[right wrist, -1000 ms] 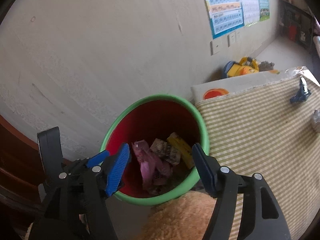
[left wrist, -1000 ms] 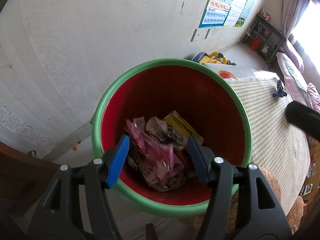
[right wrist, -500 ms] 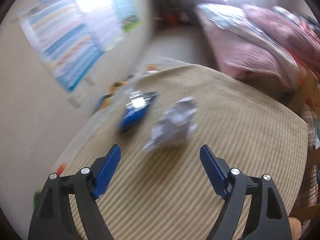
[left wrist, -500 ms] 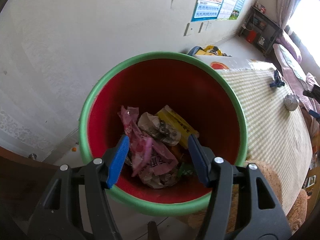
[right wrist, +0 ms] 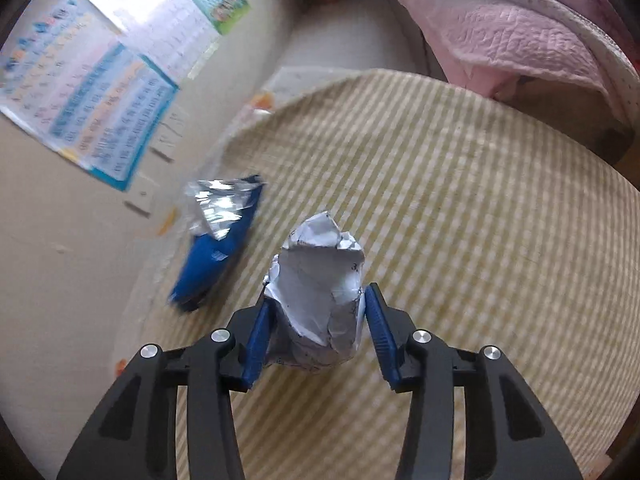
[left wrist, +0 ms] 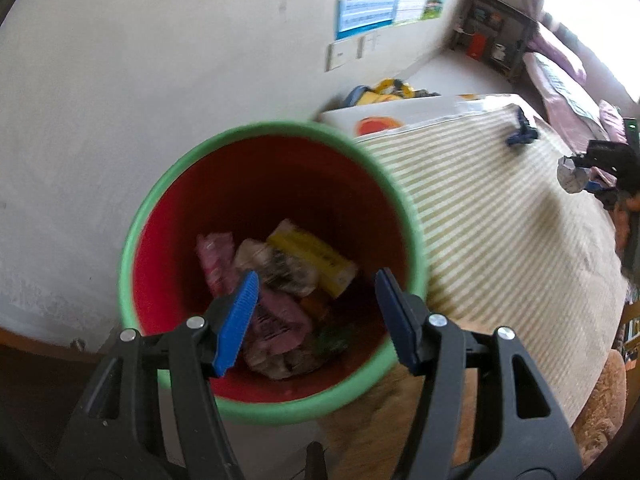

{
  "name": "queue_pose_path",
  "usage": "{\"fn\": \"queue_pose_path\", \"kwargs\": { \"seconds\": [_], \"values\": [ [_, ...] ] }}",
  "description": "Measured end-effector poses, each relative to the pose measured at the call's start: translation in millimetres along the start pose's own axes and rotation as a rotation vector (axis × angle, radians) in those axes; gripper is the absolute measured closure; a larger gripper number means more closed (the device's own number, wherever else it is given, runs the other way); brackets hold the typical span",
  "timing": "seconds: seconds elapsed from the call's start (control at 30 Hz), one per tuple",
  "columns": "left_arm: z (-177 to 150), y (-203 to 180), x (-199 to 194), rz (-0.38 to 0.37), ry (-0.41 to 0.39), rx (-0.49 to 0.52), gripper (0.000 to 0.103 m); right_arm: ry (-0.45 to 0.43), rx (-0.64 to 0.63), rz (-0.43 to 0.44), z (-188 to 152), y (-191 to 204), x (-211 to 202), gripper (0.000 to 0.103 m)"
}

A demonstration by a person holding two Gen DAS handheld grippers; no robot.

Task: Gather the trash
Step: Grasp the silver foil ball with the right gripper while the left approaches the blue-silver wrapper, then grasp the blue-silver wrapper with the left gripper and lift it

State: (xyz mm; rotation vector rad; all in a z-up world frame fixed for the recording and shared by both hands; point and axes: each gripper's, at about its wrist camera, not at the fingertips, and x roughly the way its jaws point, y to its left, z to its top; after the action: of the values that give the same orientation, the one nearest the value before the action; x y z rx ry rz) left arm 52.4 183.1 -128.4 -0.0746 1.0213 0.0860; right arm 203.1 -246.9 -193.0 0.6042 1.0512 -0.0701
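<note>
A crumpled white paper ball rests on the checked tablecloth. My right gripper is closing on it, and both blue pads touch its sides. A blue and silver snack wrapper lies just left of the ball. The left wrist view looks down into a red bin with a green rim that holds several wrappers. My left gripper hovers open above the bin with nothing between its pads. The same paper ball and the blue wrapper show far right in that view.
A pink quilt lies beyond the table. Posters hang on the wall at the left. A tan plush toy sits beside the bin, a yellow toy lies on the floor behind it, and a dark shelf stands in the far corner.
My right gripper swung from over the bin to the table and closed around the paper ball. My left gripper drew back, so the bin now looks smaller and lower left.
</note>
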Motion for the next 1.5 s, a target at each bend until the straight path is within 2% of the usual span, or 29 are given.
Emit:
{"fn": "queue_pose_path", "kwargs": {
  "seconds": [0.1, 0.23, 0.3, 0.33, 0.47, 0.6, 0.77, 0.9, 1.03, 1.33, 1.4, 1.5],
  "values": [
    [16, -35, 1, -0.052, -0.017, 0.051, 0.045, -0.031, -0.073, 0.036, -34, -7, -44, 0.059],
    [43, -94, 8, -0.137, -0.033, 0.128, 0.045, -0.011, -0.119, 0.048, -100, -25, -89, 0.058],
    [58, -131, 15, -0.169, -0.045, 0.176, 0.044, 0.015, -0.156, 0.029, -127, -27, -96, 0.058],
    [66, -149, 21, -0.174, -0.051, 0.199, 0.041, 0.031, -0.173, 0.019, -145, -33, -99, 0.058],
    [94, -204, 42, -0.159, -0.075, 0.261, 0.040, 0.051, -0.197, 0.048, -177, -41, -100, 0.058],
    [126, -255, 77, -0.139, -0.045, 0.332, 0.040, 0.012, -0.218, 0.065, -176, -45, -99, 0.058],
    [149, -295, 115, -0.049, -0.009, 0.407, 0.040, 0.017, -0.190, 0.115, -176, -57, -97, 0.056],
    [157, -308, 132, -0.033, 0.023, 0.418, 0.040, 0.020, -0.162, 0.147, -171, -62, -96, 0.056],
    [163, -324, 149, 0.033, 0.057, 0.476, 0.038, 0.021, -0.147, 0.170, -170, -66, -97, 0.056],
    [168, -345, 177, 0.069, 0.101, 0.495, 0.038, 0.022, -0.134, 0.187, -157, -75, -97, 0.056],
    [168, -346, 183, 0.064, 0.115, 0.490, 0.041, 0.022, -0.130, 0.189, -153, -75, -96, 0.056],
    [167, -348, 183, 0.047, 0.109, 0.484, 0.056, 0.021, -0.131, 0.190, -150, -74, -94, 0.056]
  ]
}}
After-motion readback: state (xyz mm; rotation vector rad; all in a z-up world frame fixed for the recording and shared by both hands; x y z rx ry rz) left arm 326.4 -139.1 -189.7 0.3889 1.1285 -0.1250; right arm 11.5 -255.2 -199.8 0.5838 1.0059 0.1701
